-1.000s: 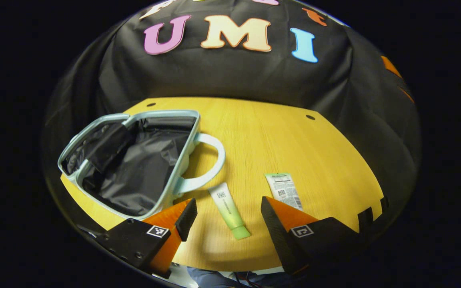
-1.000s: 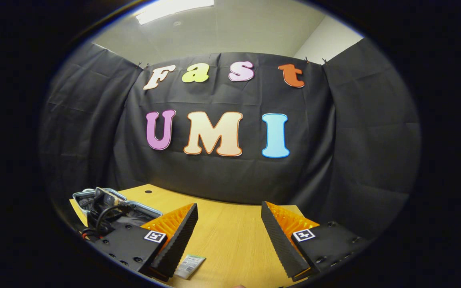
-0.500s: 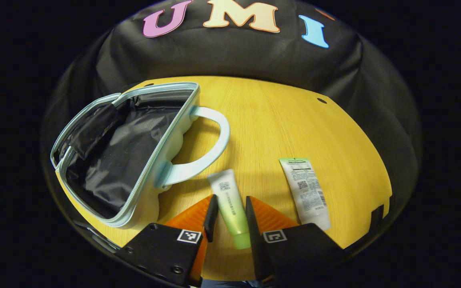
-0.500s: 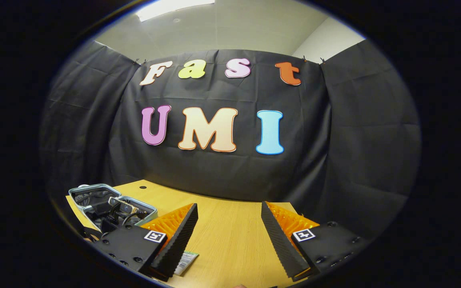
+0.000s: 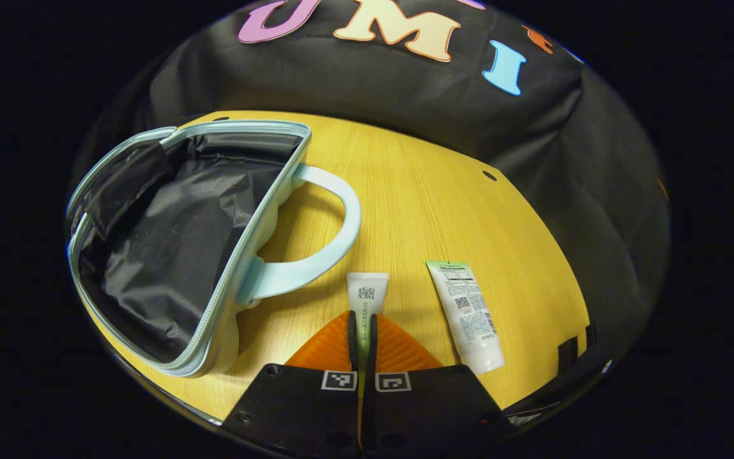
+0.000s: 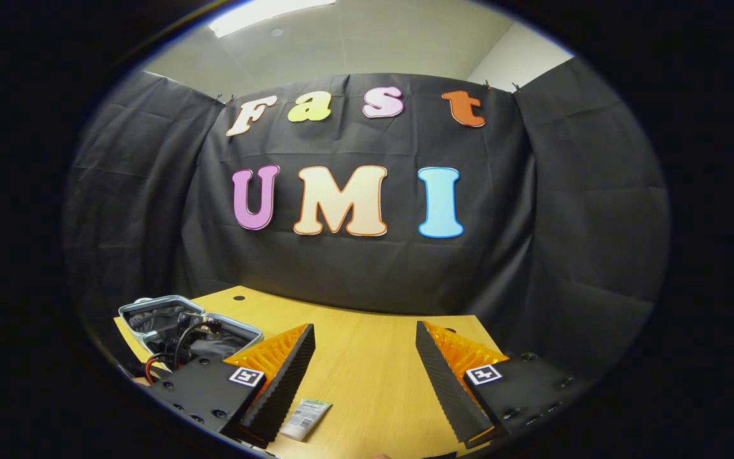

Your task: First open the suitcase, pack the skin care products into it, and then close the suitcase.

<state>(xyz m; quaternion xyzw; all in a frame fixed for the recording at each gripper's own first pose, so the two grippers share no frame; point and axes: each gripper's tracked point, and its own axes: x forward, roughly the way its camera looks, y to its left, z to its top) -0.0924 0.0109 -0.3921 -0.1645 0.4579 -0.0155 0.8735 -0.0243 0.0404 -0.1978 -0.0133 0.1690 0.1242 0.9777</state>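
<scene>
The suitcase (image 5: 169,255) lies wide open on the yellow wooden table (image 5: 418,210), over on the left side in the left gripper view. Its inside is lined with crinkly black cloth, and its pale blue handle (image 5: 316,248) lies flat on the table, sticking out toward the middle. Just past the handle, the left gripper (image 5: 362,335) is pinching a small tube of skin cream (image 5: 367,293), with both fingers pressed tight on the tube's lower part. The white end of the tube pokes out in front of the fingers. A second tube (image 5: 466,315), white with a green end and printed writing on it, lies flat on the table just to the right, not touching the first one. In the right gripper view, the right gripper (image 6: 365,376) is held above the table with its fingers spread wide apart and nothing between them. The second tube (image 6: 306,417) peeks out near its left finger, and the suitcase (image 6: 150,306) sits farther off to the left.
</scene>
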